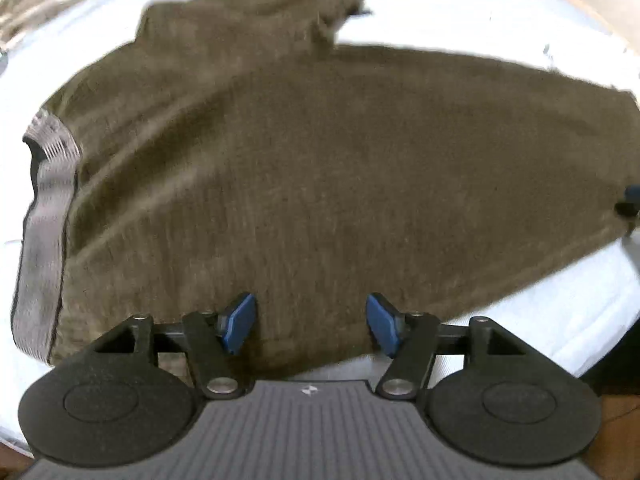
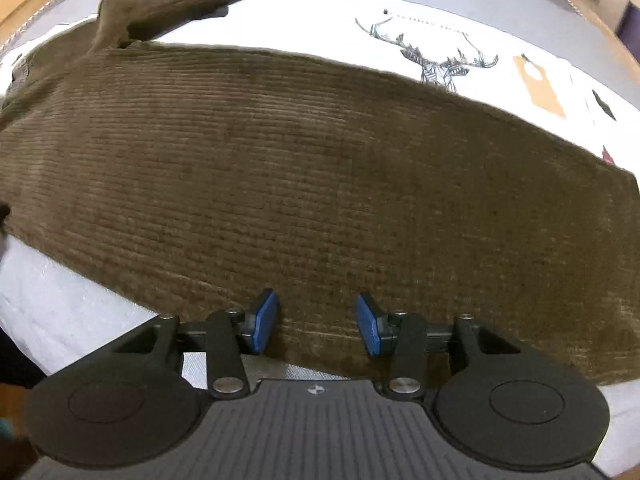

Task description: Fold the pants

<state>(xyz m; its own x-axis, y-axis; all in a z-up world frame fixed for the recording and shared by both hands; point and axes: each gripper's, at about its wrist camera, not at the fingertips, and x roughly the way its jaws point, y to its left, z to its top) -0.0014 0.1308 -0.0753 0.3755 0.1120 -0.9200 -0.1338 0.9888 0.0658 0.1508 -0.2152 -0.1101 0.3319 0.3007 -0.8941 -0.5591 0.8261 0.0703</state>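
White sheet [image 2: 80, 300] under brown pants [image 2: 300, 180], near hem between both grippers' parted jaws.

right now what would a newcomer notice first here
The olive-brown corduroy pants spread across the white sheet fill both views. Each hand-held gripper, left and right, has its blue pads open over the near edge. A grey waistband shows at far left.

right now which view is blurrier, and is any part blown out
Left wrist view: smeared, the pants lose their ribbing and the waistband streaks. Right wrist view: sharp, corduroy ribs clear on the pants. The sheet glares white behind them in both; fisheye bends every edge.
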